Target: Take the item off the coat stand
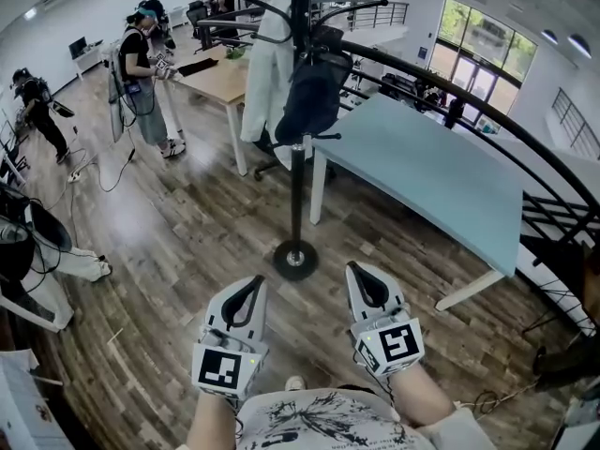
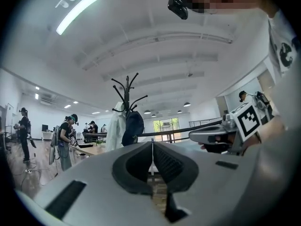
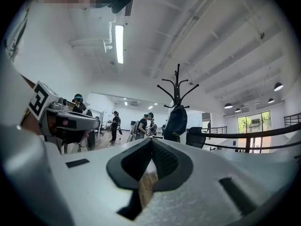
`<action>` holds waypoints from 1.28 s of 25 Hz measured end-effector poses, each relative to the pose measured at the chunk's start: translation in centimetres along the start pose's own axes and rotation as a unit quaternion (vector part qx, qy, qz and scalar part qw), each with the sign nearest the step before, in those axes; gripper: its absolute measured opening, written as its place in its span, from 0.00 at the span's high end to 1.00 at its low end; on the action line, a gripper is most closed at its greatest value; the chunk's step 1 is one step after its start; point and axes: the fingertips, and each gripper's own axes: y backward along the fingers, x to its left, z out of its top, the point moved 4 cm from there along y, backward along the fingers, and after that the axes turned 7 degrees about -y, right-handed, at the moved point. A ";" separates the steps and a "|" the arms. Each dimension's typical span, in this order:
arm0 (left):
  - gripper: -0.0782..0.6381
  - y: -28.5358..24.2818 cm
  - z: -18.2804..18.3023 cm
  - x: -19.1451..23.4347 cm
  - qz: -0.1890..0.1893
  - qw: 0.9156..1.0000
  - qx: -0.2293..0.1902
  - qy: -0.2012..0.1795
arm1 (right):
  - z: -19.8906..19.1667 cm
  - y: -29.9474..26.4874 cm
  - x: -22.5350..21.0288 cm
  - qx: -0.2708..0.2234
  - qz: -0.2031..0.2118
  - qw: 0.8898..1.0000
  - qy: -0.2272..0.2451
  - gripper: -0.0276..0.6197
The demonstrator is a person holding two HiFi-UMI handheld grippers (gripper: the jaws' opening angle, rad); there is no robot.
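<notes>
Dark bag [image 1: 312, 92] hangs on coat stand [image 1: 297, 186], open floor [image 1: 187, 242] before it; left gripper [image 1: 253, 281] and right gripper [image 1: 356, 270] jaws closed, empty

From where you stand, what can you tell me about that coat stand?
The coat stand is a slim black pole, metal by its look, standing upright on a round base on the wooden floor, close to a pale blue table. Curved hooks branch out near its top. A dark bag and a white coat hang from them, against the pole.
</notes>
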 end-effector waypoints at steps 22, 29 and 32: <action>0.88 -20.7 -0.4 4.7 0.147 0.989 -0.002 -0.006 | -0.6 -20.2 -17.6 0.001 0.117 0.993 0.003 0.97; 0.88 -27.5 0.8 4.4 0.197 0.980 -0.008 0.006 | 1.4 -25.7 -23.3 -0.004 0.177 0.984 0.015 0.97; 0.88 -29.7 1.7 4.4 0.203 0.979 -0.011 -0.007 | 2.4 -27.9 -24.2 -0.007 0.199 0.980 0.023 0.97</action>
